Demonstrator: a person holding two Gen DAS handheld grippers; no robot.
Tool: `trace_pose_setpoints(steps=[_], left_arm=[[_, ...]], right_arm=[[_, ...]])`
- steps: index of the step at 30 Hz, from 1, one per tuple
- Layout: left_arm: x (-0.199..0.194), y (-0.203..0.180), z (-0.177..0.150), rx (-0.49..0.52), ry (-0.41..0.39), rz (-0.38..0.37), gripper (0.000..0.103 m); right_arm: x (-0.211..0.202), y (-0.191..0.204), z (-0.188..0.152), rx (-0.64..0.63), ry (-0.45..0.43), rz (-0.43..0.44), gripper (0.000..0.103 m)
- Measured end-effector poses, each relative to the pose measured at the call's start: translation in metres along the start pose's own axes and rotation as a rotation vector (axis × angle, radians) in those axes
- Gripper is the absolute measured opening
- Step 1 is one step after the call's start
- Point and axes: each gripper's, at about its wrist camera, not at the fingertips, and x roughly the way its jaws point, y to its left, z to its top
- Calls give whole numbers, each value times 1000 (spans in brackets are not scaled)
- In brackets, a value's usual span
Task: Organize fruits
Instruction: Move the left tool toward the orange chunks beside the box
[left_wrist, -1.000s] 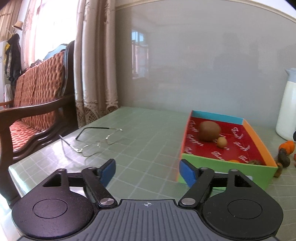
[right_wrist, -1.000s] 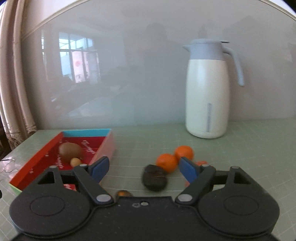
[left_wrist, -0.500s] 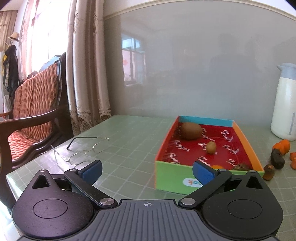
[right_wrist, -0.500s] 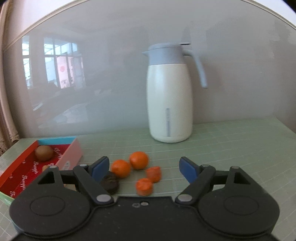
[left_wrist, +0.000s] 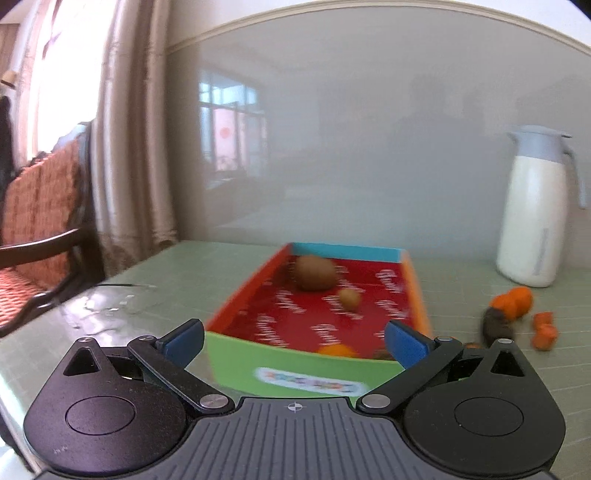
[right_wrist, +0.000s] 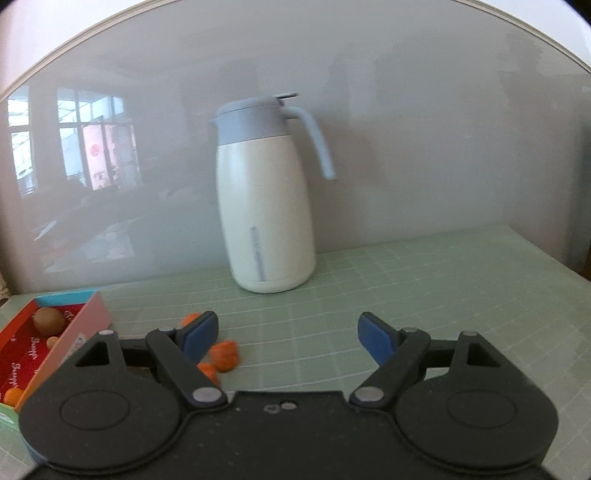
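A: Two tools are being listed. The left tool (left_wrist: 294, 338) is being carried with its jaws spread as wide as they go, having just been opening, and nothing is being held between the pads. It is being aimed at the near green wall of the box (left_wrist: 303, 373), probably so that the box can be approached squarely.

B: And the right tool (right_wrist: 287, 334)?

A: Its jaws are being kept apart too, somewhat less widely, with only bare desk (right_wrist: 424, 273) between them. No fruit is being gripped.

B: Where are the fruits being kept?

A: Two lots are being recorded. Inside the box, on its red lining, a large brown fruit (left_wrist: 315, 272) and a small tan one (left_wrist: 349, 298) are lying toward the far end, with an orange one (left_wrist: 338, 350) against the near wall. Outside, to the box's right, orange fruits (left_wrist: 514, 303) and a dark fruit (left_wrist: 496, 325) are being left loose on the desk, apart from the box.

B: Reason for that split?

A: Judged only: sorting is being done partway, and the loose pile is being reserved for collection. The white jug (right_wrist: 264, 206) is standing behind, clear of the work.
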Motion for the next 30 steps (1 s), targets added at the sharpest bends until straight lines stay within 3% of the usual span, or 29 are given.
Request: trace_pose_setpoints(steps=[10,18,22,28,30], left_arm=[[-9,-48,6,-7,-12,-143,103],[-5,-97,1,100,25,-244,103],[-5,-125,-1,154,34,-259,103],[-8,-156,-2,130,-7,-296,103],[-6,-170,0,133,19,-338,103]], right_arm=[[-8,-48,3,44,-13,-61,83],[-10,-79,1,66,-14,-106,83],[-9,-95,-1,72,-3,-137,83],[-6,-118,-4,77,15,-186,83],[-6,-127,-6,85,21,-199,83]])
